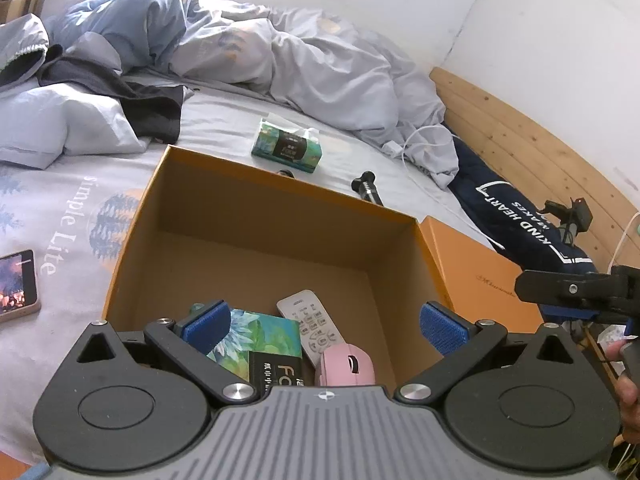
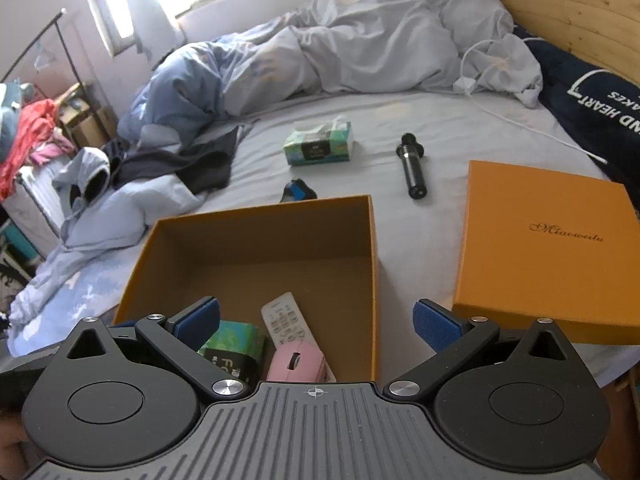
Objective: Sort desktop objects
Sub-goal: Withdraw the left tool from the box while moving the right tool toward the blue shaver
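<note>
Lid [image 2: 544,240] beside box [image 2: 256,216]

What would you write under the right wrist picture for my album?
Open right gripper above an orange box holding a pink mouse, remote and tissue pack.

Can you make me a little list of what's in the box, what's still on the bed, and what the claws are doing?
box: open orange cardboard box on the bed
in the box: tissue pack, white remote, pink mouse
still on the bed: second tissue pack, black flashlight, black-and-blue object behind the box, phone
lid: orange box lid, right of the box
left claw: open, holding nothing, over the box
right claw: open, holding nothing
</note>
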{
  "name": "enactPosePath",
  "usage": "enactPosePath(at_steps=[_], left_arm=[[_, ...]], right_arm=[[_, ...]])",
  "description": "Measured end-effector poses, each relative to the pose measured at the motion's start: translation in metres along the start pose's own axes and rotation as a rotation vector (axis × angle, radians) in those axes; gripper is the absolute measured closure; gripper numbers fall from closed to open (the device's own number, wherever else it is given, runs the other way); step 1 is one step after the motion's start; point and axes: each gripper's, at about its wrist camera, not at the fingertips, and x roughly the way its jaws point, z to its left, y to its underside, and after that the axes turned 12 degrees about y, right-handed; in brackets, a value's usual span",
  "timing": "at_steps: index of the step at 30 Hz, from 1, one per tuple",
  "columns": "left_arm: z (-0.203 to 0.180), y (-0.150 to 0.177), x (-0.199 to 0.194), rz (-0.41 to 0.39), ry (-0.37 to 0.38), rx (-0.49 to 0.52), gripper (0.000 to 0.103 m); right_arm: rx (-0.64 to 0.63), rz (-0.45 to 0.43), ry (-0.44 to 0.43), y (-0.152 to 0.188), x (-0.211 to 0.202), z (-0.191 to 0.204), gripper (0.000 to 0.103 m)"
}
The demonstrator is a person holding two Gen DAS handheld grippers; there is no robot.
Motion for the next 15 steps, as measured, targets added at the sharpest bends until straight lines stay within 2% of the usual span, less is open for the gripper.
enactPosePath(at_steps=[15], left_arm=[[-0.004,0.000,0.000,-0.003,-0.009,0.022,0.000]], right_arm=[[-0.049,-0.029,-0.008,-0.016,0.007,0.019,0.000]])
